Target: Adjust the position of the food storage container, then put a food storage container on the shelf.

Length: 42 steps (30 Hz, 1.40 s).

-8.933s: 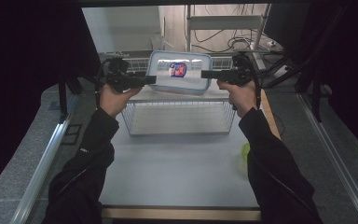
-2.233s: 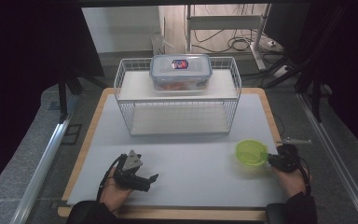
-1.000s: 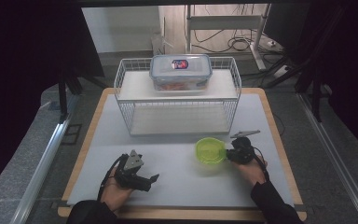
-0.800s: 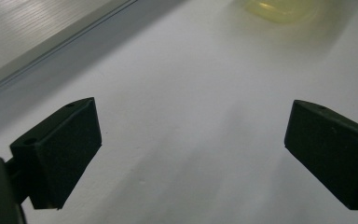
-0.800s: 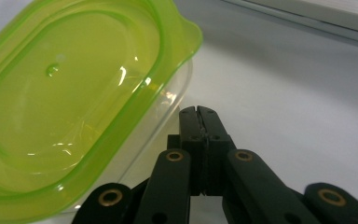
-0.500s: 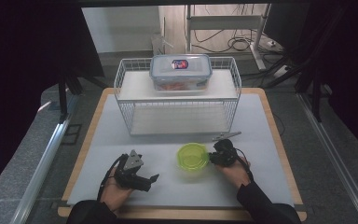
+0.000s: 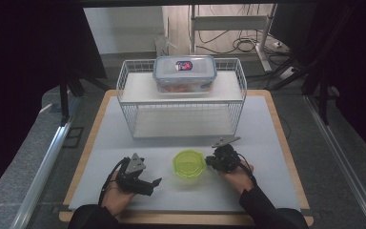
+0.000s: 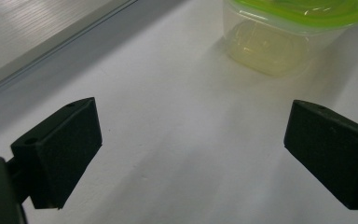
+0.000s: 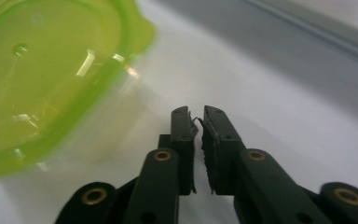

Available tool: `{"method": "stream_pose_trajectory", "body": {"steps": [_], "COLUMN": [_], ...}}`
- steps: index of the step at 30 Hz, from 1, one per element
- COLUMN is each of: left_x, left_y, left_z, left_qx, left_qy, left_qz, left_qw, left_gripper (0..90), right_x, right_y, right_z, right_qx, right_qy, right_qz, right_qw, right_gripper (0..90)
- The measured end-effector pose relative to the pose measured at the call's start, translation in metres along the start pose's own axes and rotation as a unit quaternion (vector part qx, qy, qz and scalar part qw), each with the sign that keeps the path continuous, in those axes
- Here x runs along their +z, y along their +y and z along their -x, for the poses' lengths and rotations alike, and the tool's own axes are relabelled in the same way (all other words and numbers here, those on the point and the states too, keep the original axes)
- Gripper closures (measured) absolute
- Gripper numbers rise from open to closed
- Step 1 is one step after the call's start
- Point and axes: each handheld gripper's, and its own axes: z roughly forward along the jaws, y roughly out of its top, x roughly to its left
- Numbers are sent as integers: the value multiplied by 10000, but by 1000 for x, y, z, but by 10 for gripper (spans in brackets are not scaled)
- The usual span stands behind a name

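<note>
A small clear container with a green lid [image 7: 188,163] stands on the white mat between my two hands. My right gripper [image 7: 210,160] lies just to its right and points at it. In the right gripper view the right gripper [image 9: 198,119] has a narrow gap between its jaws. They have just been opening, nothing is between them, and the green-lidded container [image 9: 42,79] sits off to their left, apart. My left gripper [image 7: 153,186] rests on the mat to the container's left. Its jaws [image 8: 191,154] stand wide open and empty, with the container [image 8: 284,28] ahead of them.
A white wire basket [image 7: 181,119] stands across the back of the mat. A clear lidded box [image 7: 184,74] with food inside sits on its top shelf. The wooden board's edge [image 7: 286,143] frames the mat, with metal rails beyond it on either side.
My right hand has slid the green-lidded container left from the mat's right side to the middle, and its jaws now sit off the container. The left hand has stayed still.
</note>
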Motion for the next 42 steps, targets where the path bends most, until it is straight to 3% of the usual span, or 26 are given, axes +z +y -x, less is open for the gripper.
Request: {"method": "stream_pose_trajectory", "body": {"steps": [4, 10, 24, 30, 38, 42], "left_x": [0, 0, 2, 3, 3, 4], "left_y": [0, -1, -3, -3, -4, -3], "left_z": [-1, -2, -2, -2, -3, -2], "left_qx": [27, 42, 85, 88, 87, 95], "left_qy": [6, 32, 50, 39, 29, 29], "left_qz": [-24, -39, -73, -80, -83, -95], "left_qw": [10000, 10000, 9999, 9999, 9999, 9999], "left_gripper": [46, 47, 47, 46, 47, 47], "right_x": [-17, -31, -45, -43, -43, -46], "right_y": [-5, -7, -20, -23, -22, -18], "right_z": [7, 7, 6, 7, 8, 6], "right_qx": [-10, -70, -95, -138, -20, 99], "right_qy": [-122, -32, -33, -74, -60, 81], "right_qz": [114, 262, 421, 388, 418, 271], "right_qw": [9999, 9996, 9991, 9991, 9991, 9995], "right_gripper": [699, 570, 330, 277, 175, 210]}}
